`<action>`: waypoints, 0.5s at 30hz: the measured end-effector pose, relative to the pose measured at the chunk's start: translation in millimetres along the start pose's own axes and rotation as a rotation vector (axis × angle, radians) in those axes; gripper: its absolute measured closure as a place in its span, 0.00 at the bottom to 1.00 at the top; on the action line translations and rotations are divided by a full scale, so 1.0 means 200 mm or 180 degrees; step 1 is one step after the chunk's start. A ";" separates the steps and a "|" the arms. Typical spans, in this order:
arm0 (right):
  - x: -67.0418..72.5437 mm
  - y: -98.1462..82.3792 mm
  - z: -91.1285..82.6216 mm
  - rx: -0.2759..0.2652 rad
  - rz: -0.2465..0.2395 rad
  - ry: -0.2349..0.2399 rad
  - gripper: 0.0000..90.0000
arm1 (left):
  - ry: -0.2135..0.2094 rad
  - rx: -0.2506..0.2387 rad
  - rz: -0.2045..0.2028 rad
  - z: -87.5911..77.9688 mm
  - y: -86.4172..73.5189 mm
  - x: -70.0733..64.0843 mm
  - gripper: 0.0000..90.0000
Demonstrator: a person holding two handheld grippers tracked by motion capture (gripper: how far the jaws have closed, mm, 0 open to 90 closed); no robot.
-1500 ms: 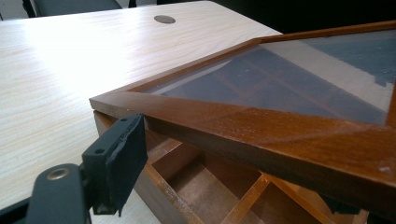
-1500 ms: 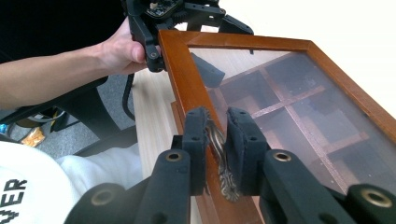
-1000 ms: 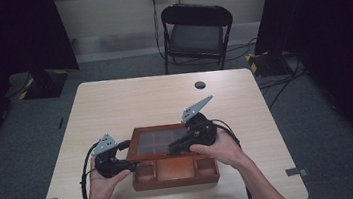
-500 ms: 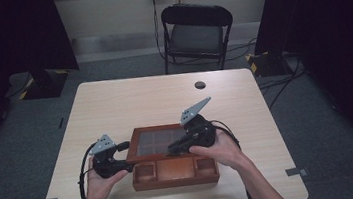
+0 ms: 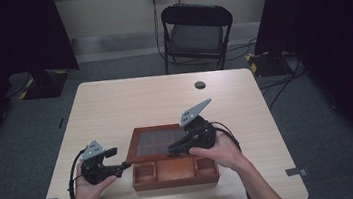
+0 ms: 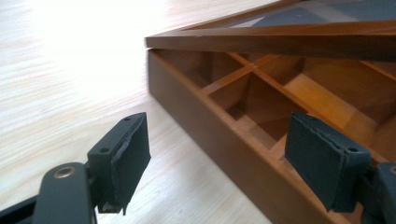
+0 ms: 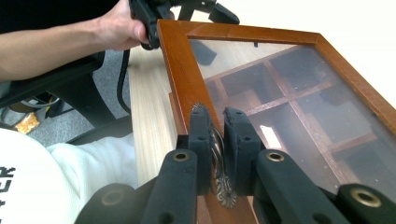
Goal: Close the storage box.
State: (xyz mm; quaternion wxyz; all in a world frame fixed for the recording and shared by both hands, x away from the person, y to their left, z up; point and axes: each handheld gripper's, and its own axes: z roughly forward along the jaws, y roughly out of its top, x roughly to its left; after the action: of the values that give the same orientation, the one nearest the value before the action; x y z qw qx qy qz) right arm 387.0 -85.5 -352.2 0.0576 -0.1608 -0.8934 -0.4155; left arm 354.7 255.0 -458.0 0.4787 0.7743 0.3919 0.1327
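Observation:
A brown wooden box (image 5: pixel 174 182) with several compartments sits at the table's near edge. Its glass-paned lid (image 5: pixel 155 143) is tilted up at the front. My right gripper (image 7: pixel 217 135) is shut on the lid's brass handle (image 7: pixel 221 185) and holds the front edge up; from above it (image 5: pixel 174 150) sits over the box's middle. My left gripper (image 5: pixel 119 161) is open at the box's left front corner. Its jaws have just been closing a little. In the left gripper view, the box's side wall (image 6: pixel 219 126) runs between the pads (image 6: pixel 128 154) without touching them.
The light wooden table (image 5: pixel 135 104) has a small dark round object (image 5: pixel 200 84) near its far edge. A black folding chair (image 5: pixel 197 31) stands behind the table. Cables trail from both grippers, and the person's forearms come in from the bottom.
My left gripper has moved right and slightly down, up to the box's left front corner. The right gripper and the raised lid have stayed put.

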 end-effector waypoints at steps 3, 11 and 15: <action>0.01 -0.01 0.01 0.0016 -0.0022 -0.0017 0.92 | 0.0058 0.0005 0.0013 -0.01 0.00 0.02 0.23; 0.02 -0.04 0.04 0.0081 -0.0047 -0.0012 0.92 | 0.0190 -0.0057 -0.0034 -0.06 0.02 0.10 0.20; 0.03 -0.06 0.05 0.0116 -0.0081 -0.0031 0.92 | 0.0245 -0.0027 -0.0020 -0.07 0.01 0.12 0.18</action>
State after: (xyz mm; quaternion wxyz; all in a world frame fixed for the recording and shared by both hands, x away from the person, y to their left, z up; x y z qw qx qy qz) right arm 377.4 -82.5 -365.9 0.0508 -0.1504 -0.9031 -0.3991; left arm 363.4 281.0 -452.9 0.4670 0.7654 0.4118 0.1625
